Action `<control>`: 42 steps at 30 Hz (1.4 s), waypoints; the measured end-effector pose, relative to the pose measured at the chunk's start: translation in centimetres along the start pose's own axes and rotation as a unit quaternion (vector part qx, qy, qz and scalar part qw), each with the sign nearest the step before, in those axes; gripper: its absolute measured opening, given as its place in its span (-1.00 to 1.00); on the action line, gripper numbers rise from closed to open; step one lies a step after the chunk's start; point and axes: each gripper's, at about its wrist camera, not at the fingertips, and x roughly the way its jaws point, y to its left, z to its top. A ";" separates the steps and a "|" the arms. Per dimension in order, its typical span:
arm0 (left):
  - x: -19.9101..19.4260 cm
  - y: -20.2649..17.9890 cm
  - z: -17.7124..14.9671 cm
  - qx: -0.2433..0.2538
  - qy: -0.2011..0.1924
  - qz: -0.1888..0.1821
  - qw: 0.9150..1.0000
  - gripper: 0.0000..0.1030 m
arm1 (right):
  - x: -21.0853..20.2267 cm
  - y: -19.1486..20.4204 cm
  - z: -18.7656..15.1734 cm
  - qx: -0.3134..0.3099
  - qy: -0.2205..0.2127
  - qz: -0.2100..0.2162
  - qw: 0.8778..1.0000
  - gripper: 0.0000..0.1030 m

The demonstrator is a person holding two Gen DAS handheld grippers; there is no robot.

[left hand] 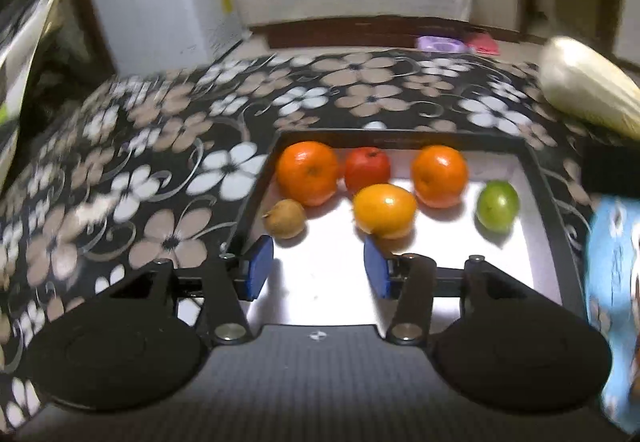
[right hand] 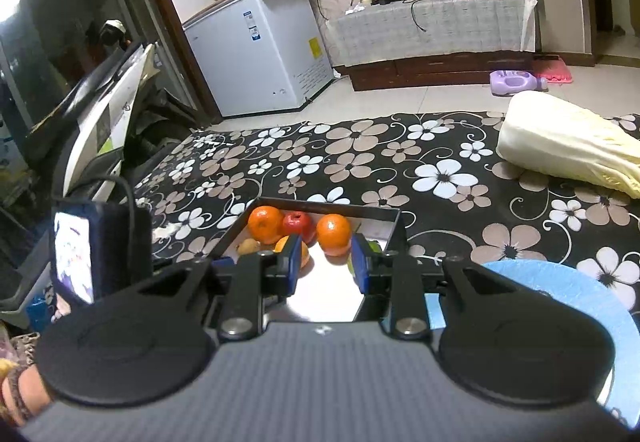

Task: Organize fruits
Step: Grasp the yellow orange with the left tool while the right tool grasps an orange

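Left wrist: fruits (left hand: 384, 208) crowd tray's (left hand: 548, 182) far edge.

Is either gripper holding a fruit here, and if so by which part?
Nothing is held. The left gripper hangs open over the tray, just short of the yellow-orange fruit. The right gripper is shut and empty.
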 end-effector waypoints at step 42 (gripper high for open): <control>-3.0 -0.1 -1.3 0.053 0.006 -0.114 0.992 -0.32 | -1.7 -1.2 -0.7 -0.026 0.015 -0.013 0.999 -0.47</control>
